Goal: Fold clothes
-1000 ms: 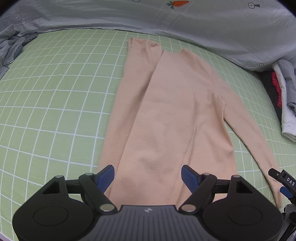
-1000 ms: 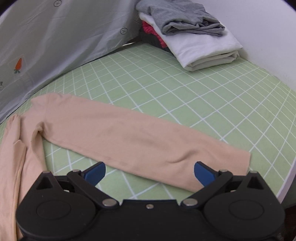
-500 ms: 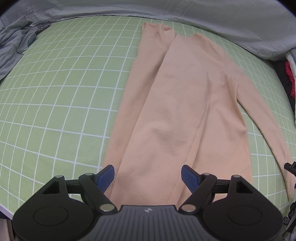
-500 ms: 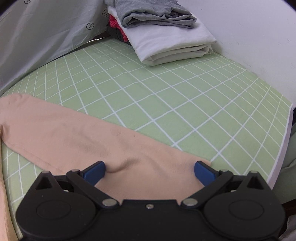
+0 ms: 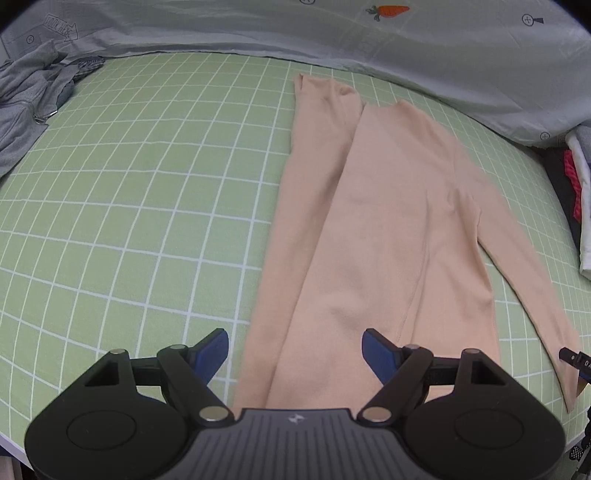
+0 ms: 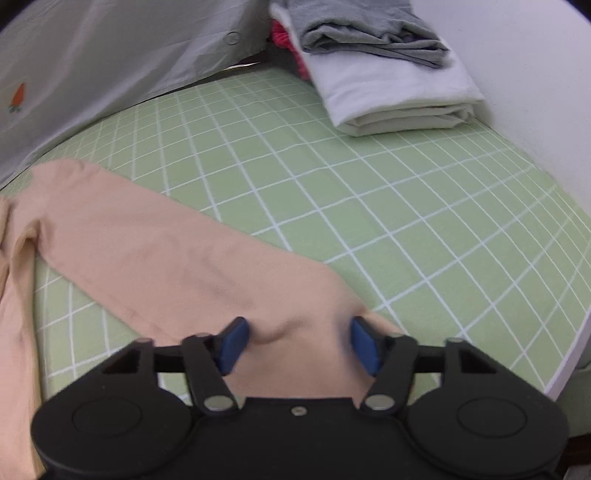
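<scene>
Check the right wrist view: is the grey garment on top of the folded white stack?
Yes, the grey garment lies crumpled on top of the folded white stack at the far corner of the bed.

The left wrist view looks low along the left gripper (image 5: 294, 349) up the length of the peach top (image 5: 388, 221), toward the grey carrot-print sheet (image 5: 332, 33) at the far edge. The right wrist view sits closer — just over the sleeve (image 6: 177, 251) — facing the folded stack (image 6: 388, 88) by the wall. Both views share the sleeve, the sheet and the green grid cover (image 5: 147, 184).
</scene>
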Demonstrator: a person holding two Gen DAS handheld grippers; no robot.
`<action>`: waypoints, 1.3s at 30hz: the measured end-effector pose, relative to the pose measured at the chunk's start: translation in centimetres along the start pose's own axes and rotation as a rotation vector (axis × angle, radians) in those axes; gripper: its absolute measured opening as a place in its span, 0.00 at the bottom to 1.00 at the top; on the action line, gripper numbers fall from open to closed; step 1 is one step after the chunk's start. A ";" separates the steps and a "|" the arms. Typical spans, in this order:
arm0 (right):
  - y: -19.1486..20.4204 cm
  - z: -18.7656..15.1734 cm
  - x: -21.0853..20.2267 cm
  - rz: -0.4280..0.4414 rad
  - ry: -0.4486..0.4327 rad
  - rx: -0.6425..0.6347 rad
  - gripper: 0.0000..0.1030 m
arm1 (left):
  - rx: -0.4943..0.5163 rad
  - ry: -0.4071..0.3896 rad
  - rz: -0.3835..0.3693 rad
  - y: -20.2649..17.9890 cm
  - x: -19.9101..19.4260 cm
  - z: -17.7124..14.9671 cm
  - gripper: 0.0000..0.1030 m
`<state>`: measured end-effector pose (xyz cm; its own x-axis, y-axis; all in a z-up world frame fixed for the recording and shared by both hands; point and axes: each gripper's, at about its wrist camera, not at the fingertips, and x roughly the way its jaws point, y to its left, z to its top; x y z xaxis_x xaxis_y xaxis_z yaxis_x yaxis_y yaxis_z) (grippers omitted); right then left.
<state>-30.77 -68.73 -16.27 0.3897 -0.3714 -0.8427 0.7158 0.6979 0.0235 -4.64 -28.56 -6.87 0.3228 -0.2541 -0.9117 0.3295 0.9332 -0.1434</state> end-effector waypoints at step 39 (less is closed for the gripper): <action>15.8 4.4 -4.3 0.177 -0.142 0.033 0.87 | 0.059 -0.065 -0.085 1.1 4.0 8.7 0.77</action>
<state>-18.59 -58.85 -9.94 0.5865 -0.3293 -0.7400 0.6468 0.7403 0.1832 4.70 -30.75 -7.34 0.3482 -0.3491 -0.8700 0.4092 0.8916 -0.1940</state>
